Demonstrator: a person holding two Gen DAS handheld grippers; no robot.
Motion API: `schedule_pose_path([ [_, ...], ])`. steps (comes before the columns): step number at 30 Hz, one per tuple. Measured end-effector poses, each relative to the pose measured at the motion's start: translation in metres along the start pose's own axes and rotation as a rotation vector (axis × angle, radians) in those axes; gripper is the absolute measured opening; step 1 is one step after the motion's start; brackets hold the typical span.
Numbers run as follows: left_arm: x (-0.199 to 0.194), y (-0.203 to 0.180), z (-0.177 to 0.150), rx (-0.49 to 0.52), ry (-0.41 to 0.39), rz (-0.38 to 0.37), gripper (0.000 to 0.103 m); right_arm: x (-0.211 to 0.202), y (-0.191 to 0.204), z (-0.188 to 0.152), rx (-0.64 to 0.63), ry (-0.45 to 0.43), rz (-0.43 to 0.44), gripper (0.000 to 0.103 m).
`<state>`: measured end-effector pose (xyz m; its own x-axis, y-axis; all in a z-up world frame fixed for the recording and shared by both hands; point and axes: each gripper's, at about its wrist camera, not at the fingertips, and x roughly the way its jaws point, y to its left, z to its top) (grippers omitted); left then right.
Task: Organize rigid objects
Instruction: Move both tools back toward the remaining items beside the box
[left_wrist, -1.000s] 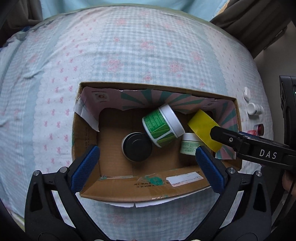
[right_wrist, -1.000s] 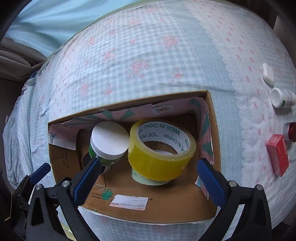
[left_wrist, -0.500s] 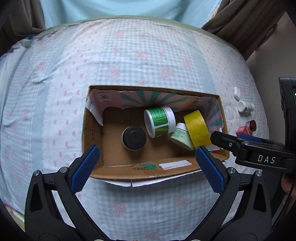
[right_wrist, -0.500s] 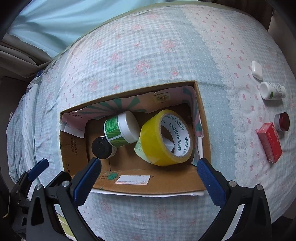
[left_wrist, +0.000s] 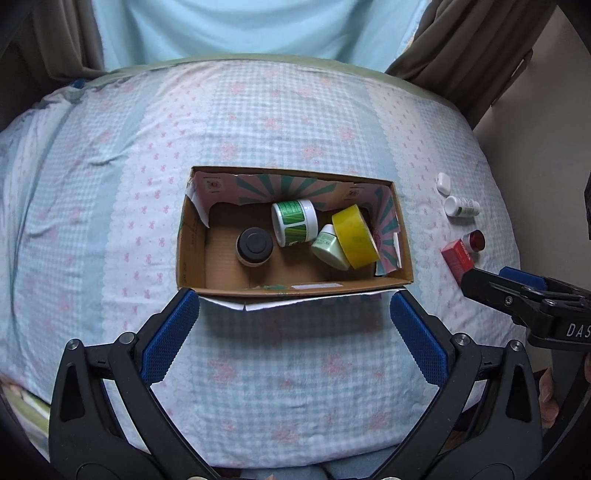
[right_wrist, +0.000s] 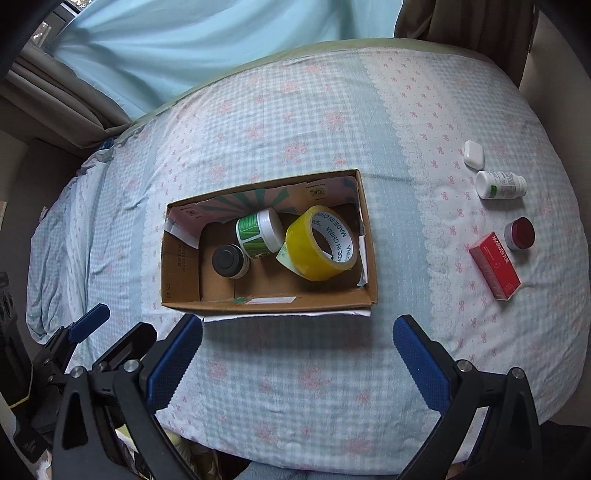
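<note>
An open cardboard box (left_wrist: 192, 254) (right_wrist: 170, 269) lies on the bed. Inside are a yellow tape roll (left_wrist: 355, 236) (right_wrist: 320, 248), a green-labelled white jar (left_wrist: 294, 222) (right_wrist: 258, 233), a black-lidded jar (left_wrist: 254, 246) (right_wrist: 228, 260) and a pale green bottle (left_wrist: 328, 248) under the tape. On the bedspread to the right lie a red box (right_wrist: 495, 265) (left_wrist: 457, 255), a red-lidded tin (right_wrist: 520, 232), a white pill bottle (right_wrist: 501, 184) and a white case (right_wrist: 473, 153). My left gripper (left_wrist: 293, 334) and right gripper (right_wrist: 297, 354) are both open and empty, above the bed in front of the box.
The bed has a blue-and-pink patterned cover (right_wrist: 295, 110). Light blue curtains (left_wrist: 258, 26) hang behind it, with brown drapes at both sides. The bed's front edge is just below the grippers. The right gripper's fingers (left_wrist: 524, 291) show at the right of the left wrist view.
Both grippers have pulled back and up from the box, so it looks smaller. The yellow tape roll, flat on the pale bottle before, has tipped and leans on the box's right wall.
</note>
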<state>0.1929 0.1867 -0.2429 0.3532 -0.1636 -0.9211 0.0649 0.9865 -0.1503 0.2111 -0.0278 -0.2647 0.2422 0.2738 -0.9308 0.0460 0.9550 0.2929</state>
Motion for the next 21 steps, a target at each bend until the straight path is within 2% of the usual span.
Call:
schedule_pose_path([
  [5, -0.031, -0.043, -0.017, 0.039, -0.066, 0.056, 0.103, -0.038, -0.029, -0.026, -0.020, -0.055, -0.003, 0.103],
  [9, -0.040, -0.093, -0.033, 0.033, -0.089, 0.062, 0.103, -0.063, -0.068, -0.045, -0.043, -0.095, 0.017, 0.103],
  [15, -0.033, -0.174, -0.054, -0.036, -0.107, 0.031, 0.103, -0.097, -0.142, -0.057, -0.122, -0.147, -0.028, 0.103],
  [21, -0.009, -0.247, -0.059, -0.068, -0.067, -0.003, 0.103, -0.118, -0.222, -0.045, -0.114, -0.162, -0.024, 0.103],
])
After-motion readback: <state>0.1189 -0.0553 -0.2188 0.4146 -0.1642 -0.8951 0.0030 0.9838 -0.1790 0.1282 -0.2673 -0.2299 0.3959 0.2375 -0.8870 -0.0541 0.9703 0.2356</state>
